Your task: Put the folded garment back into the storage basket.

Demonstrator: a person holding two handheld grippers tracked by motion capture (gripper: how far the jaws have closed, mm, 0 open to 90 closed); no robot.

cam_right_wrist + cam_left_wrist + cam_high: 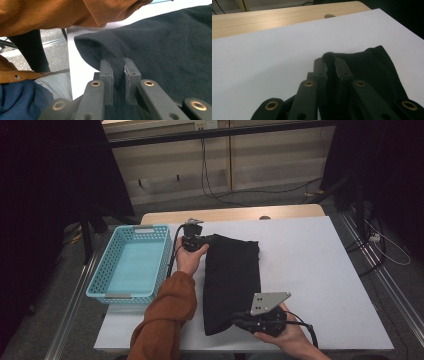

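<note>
A black cloth lies folded lengthwise on the white table cover. My left gripper is at the cloth's far left corner. In the left gripper view that gripper is shut on a raised fold of the cloth. My right gripper, with a grey plate on top, is at the cloth's near edge. In the right gripper view its jaws pinch a lifted ridge of the cloth near the corner.
A light blue plastic basket stands at the table's left edge, beside the left arm in its orange sleeve. A strip of bare wood runs along the table's far edge. White surface spreads to the right of the cloth.
</note>
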